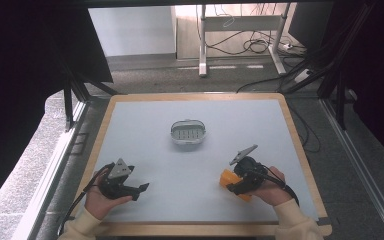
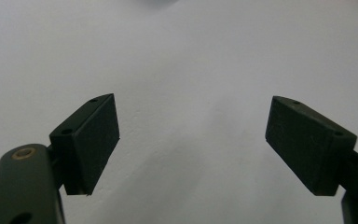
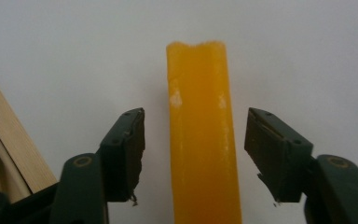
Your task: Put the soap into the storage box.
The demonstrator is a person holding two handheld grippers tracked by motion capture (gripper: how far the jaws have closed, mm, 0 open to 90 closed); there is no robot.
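An orange bar [image 3: 203, 135], long and flat-sided, lies on the pale grey table mat [image 1: 190, 165] at the front right. It runs straight up between the jaws of my right gripper [image 3: 195, 140], with a narrow gap on each side, so the pads do not press on it. From above, the orange bar [image 1: 228, 180] pokes out to the left under my right gripper [image 1: 237, 189]. My left gripper [image 1: 141, 190] rests at the front left, jaws pointing right. Its own view has my left gripper [image 2: 193, 140] wide open over bare mat.
A small oval grey dish [image 1: 188, 132] with a perforated insert stands in the middle of the mat. The table's wooden rim [image 3: 9, 144] runs close beside my right gripper. Beyond the far edge are desk legs and cables [image 1: 250, 45] on the floor.
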